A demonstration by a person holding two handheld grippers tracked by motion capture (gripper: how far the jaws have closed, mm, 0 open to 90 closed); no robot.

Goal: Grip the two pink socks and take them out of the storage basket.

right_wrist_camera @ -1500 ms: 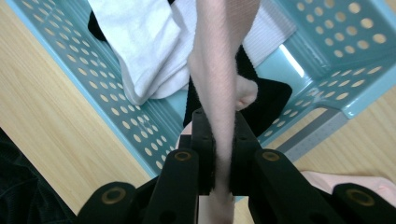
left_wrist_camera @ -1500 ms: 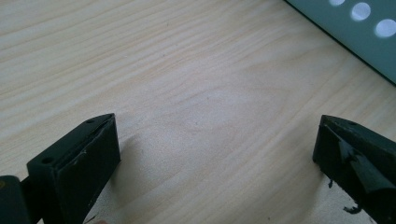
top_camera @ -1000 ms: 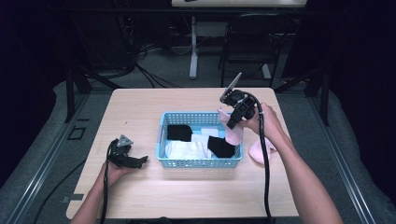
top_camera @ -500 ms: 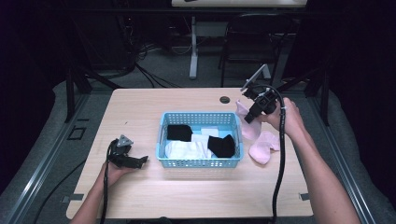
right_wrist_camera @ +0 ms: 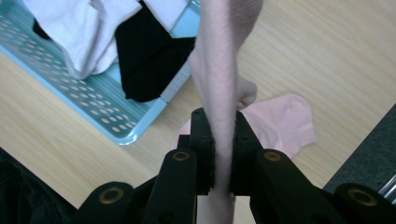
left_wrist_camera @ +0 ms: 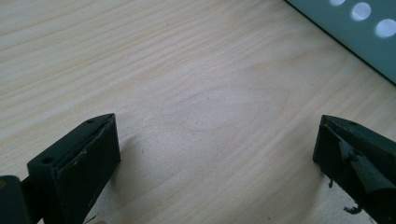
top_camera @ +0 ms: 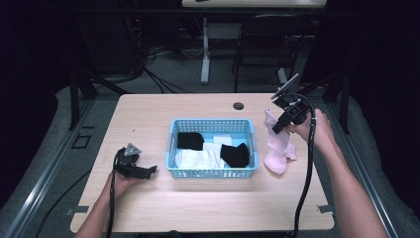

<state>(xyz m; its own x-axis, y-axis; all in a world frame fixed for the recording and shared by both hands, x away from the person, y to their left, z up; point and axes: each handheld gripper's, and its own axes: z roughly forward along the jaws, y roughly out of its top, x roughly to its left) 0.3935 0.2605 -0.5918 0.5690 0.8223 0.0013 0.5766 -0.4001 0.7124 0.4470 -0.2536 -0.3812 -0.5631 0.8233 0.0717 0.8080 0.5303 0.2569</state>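
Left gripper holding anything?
No, in the left gripper view the left gripper stands wide open over bare table, nothing between its jaws.

A basket [top_camera: 213,148] stands at the middle of the desk [top_camera: 163,203]. In it, one dark sock [top_camera: 190,141] lies at the far left, another dark sock [top_camera: 235,154] at the near right, and a light sock [top_camera: 198,158] between them along the near side. Just right of the basket, a sock [top_camera: 276,148] hangs from the right gripper [top_camera: 277,126], its lower end on the desk, where a second sock [right_wrist_camera: 285,123] lies beside it. The left gripper [top_camera: 143,171] rests on the desk, left of the basket and near the front edge. A small hole [top_camera: 238,106] sits in the desk behind the basket.
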